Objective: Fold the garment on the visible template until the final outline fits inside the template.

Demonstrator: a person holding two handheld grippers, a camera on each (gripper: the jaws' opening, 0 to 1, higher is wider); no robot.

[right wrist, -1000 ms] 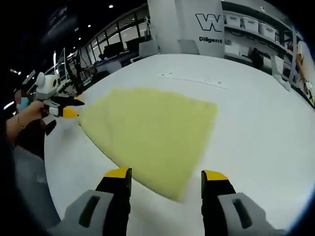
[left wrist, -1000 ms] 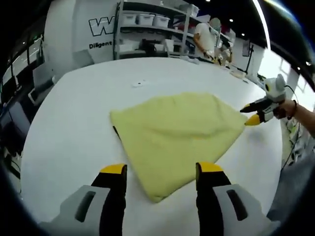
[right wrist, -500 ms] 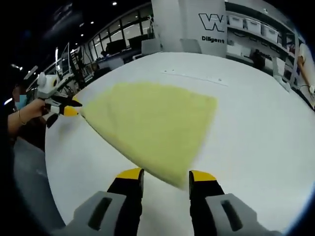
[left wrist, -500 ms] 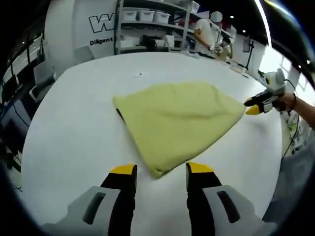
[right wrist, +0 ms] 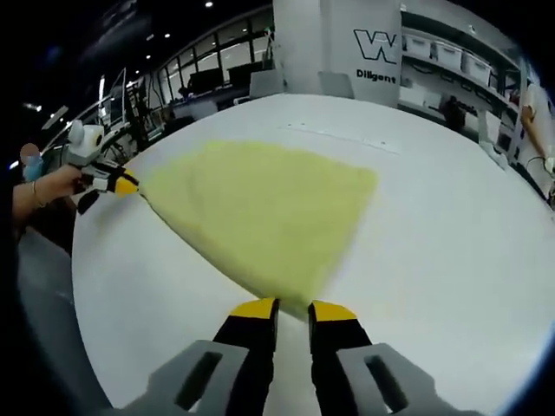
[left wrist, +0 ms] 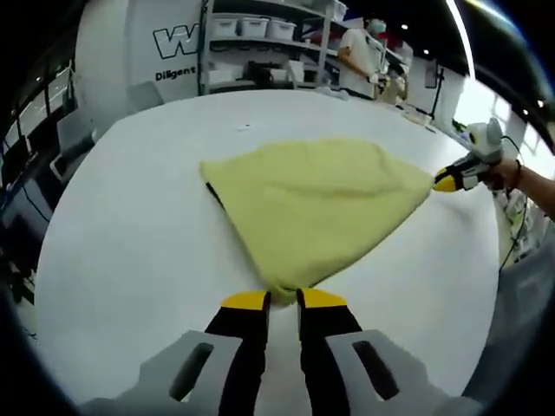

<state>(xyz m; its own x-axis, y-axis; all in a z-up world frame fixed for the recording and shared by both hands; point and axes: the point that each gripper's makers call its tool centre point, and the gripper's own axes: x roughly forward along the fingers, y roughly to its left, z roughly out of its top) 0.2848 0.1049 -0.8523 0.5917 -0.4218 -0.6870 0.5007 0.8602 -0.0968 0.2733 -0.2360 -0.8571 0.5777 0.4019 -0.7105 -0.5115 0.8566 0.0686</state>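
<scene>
The yellow garment [left wrist: 316, 204] is lying flat on the white surface [left wrist: 130, 251]. Both grippers, left [left wrist: 284, 300] and right [right wrist: 292, 308], are pinching opposite corners, fingers nearly closed. Lifting evenly should be keeping the fold straight.

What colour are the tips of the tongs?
Yellow tips on black tongs, seen best in the left gripper view.

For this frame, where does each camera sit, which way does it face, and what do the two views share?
Left gripper view: rides the left gripper, facing along its jaws at the yellow garment; a hand holds the right gripper.
Right gripper view: rides the right gripper, facing the opposite corner; a hand shows.
Shared: garment, white table, both grippers.
</scene>
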